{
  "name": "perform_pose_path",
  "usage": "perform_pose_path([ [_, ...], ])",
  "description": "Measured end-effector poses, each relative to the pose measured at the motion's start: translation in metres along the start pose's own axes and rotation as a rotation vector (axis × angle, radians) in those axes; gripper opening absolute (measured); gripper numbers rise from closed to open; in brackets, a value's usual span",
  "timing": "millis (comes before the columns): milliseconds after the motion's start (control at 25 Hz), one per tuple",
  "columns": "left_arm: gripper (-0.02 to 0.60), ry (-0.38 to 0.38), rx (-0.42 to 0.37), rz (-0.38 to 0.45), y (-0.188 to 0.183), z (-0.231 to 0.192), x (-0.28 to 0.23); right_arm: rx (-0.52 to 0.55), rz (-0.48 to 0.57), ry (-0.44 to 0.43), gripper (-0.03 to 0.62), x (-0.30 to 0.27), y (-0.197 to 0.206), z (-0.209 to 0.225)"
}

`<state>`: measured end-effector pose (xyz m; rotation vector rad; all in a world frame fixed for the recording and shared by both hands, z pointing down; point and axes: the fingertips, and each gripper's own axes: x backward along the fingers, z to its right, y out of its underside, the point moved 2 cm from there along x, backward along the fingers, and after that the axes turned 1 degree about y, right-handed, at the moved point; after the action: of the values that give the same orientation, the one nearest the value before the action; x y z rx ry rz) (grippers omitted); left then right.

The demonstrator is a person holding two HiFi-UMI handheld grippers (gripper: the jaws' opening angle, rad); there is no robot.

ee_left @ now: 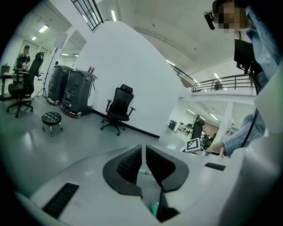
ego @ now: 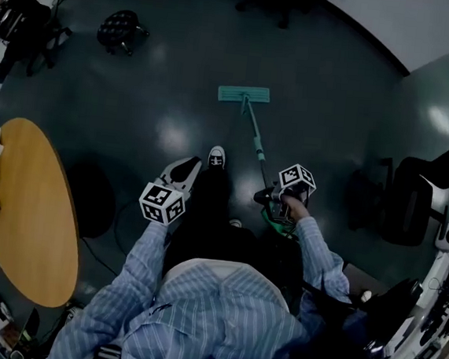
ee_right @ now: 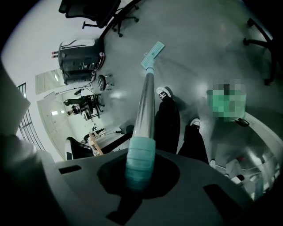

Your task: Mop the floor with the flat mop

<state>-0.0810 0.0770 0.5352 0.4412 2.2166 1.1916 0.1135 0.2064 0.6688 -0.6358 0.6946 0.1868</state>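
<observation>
The right tool point(ego: 276, 197) is clenched on the teal ribbed grip point(ee_right: 140, 160) of the silver metal mop handle point(ego: 254, 134). The left tool point(ego: 183, 171) is held closed on nothing, apart from the handle. The teal rectangular flat mop head point(ego: 244, 94) lies on the glossy grey floor point(ego: 334, 106), ahead of the person. A good stroke likely needs the head kept flat, even pressure applied, and the left tool brought onto the handle for steadiness.

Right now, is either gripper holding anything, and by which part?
The right gripper clamps the flat mop by the teal grip at its handle's end; the left gripper holds nothing.
</observation>
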Motion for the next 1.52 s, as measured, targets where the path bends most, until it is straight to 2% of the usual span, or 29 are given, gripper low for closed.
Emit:
perform_pose_path([
  [240,0.026,0.019,0.000,-0.003,0.052,0.069,0.040,0.015,-0.028,0.005,0.009,0.001,0.094,0.067],
  [400,0.026,0.033,-0.015,-0.022,0.077,0.100,0.065,0.020,-0.046,0.015,0.009,0.005,0.148,0.105],
  [640,0.026,0.027,-0.053,-0.038,0.078,0.109,0.103,-0.002,-0.068,0.007,0.009,0.008,0.221,0.133],
  [840,0.026,0.048,-0.074,-0.040,0.070,0.116,0.106,-0.002,-0.097,0.027,0.009,0.019,0.268,0.150],
  [1120,0.026,0.097,-0.088,-0.063,0.083,0.135,0.095,-0.014,-0.114,0.039,0.009,0.035,0.290,0.177],
  [1280,0.026,0.108,-0.100,-0.092,0.087,0.138,0.099,-0.004,-0.126,0.050,0.009,0.038,0.294,0.176],
  [1520,0.026,0.109,-0.101,-0.080,0.081,0.135,0.094,0.005,-0.127,0.050,0.009,0.039,0.292,0.171],
])
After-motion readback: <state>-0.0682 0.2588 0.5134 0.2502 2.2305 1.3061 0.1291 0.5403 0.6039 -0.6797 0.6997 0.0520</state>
